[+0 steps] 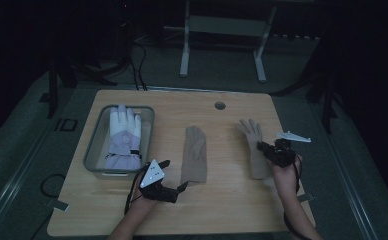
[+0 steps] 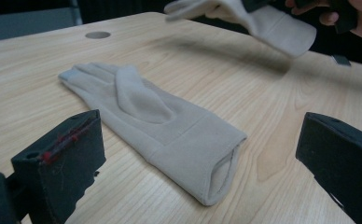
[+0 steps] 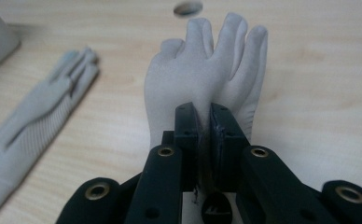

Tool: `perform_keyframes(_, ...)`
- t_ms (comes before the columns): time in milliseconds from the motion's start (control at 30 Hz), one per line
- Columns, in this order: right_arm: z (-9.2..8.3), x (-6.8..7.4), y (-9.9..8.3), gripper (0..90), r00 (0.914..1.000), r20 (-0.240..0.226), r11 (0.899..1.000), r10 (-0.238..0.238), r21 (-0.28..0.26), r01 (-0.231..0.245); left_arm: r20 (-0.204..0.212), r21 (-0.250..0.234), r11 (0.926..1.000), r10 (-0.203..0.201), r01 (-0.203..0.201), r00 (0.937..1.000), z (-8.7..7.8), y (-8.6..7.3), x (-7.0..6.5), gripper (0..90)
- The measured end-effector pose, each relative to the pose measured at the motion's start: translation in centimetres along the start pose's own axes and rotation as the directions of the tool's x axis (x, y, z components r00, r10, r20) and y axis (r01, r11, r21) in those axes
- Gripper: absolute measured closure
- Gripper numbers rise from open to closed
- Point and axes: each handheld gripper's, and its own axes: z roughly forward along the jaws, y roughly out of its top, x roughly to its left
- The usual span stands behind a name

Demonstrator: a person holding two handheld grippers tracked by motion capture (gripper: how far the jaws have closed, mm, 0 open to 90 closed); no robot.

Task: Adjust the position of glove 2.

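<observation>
While the right gripper (image 3: 205, 116) sat at the lower right of the high view, its jaws were clamped on a beige glove (image 3: 207, 70) whose fingers pointed up the frame. At lower centre, the left gripper (image 1: 174, 181) rested with jaws wide apart and nothing between them, just beside a second beige glove (image 1: 194, 155) lying flat on the bench (image 1: 222, 210). A white glove (image 1: 124, 131) lay in a grey bin (image 1: 94, 137) at the left.
</observation>
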Motion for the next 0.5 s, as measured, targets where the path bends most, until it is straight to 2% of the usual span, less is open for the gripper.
perform_keyframes(33,0.1,0.1,-0.5,82.6,0.9995,0.003,1.0,0.031,0.002,-0.031,-0.001,-0.002,1.0,0.001,-0.001,1.0,0.0,0.0,0.0,1.3)
perform_keyframes(200,0.9,1.2,-2.3,82.5,0.9997,0.024,0.998,0.012,0.061,-0.013,0.003,-0.001,0.9999,-0.012,0.012,0.9999,0.0,0.0,0.1,1.3)
perform_keyframes(367,1.9,0.6,-3.5,82.2,0.9959,0.062,0.993,0.065,0.097,-0.071,0.017,-0.009,0.9997,-0.021,0.022,0.9996,0.1,-0.1,0.1,1.3)
perform_keyframes(500,2.5,0.5,-4.3,80.7,0.9955,0.072,0.99,0.062,0.12,-0.07,0.03,-0.011,0.9996,-0.028,0.028,0.9992,0.2,-0.2,0.2,1.3)
